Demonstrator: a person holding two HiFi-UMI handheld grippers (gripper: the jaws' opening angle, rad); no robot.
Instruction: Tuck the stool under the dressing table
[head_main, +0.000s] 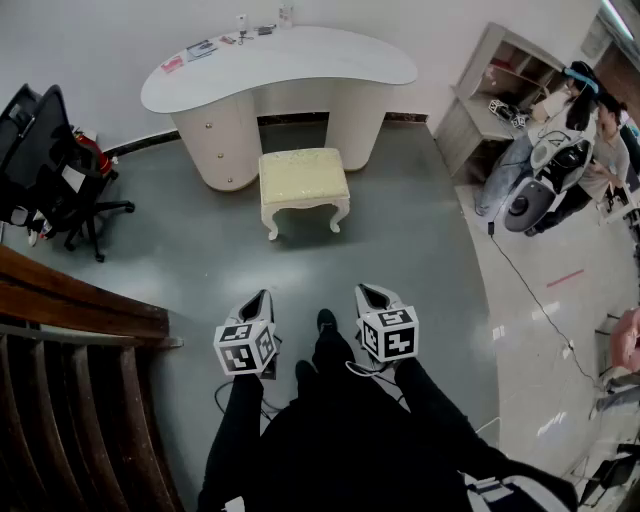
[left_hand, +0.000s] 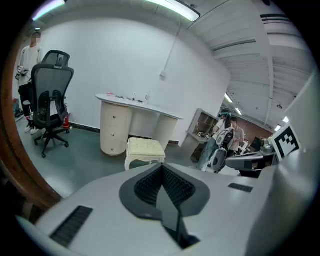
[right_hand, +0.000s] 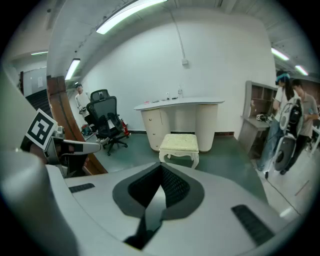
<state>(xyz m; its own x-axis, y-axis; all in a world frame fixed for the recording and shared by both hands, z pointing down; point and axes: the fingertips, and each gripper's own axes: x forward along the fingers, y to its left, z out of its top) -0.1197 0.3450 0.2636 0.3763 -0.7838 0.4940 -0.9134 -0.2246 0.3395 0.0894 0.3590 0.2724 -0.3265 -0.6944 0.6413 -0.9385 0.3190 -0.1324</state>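
Observation:
The cream cushioned stool (head_main: 303, 180) (left_hand: 145, 147) (right_hand: 180, 142) stands on the grey floor just in front of the white curved dressing table (head_main: 280, 60) (left_hand: 137, 106) (right_hand: 180, 102), outside its knee gap. My left gripper (head_main: 257, 297) (left_hand: 162, 169) and right gripper (head_main: 371, 292) (right_hand: 161, 167) are held side by side well short of the stool, both pointing toward it. Each has its jaws shut with nothing between them. Small items lie on the tabletop's left part.
A black office chair (head_main: 50, 160) stands at the left. A dark wooden rail (head_main: 80, 305) runs along the near left. At the right are a shelf unit (head_main: 500, 90), people beside a white machine (head_main: 545, 170), and a cable (head_main: 530, 290) across the floor.

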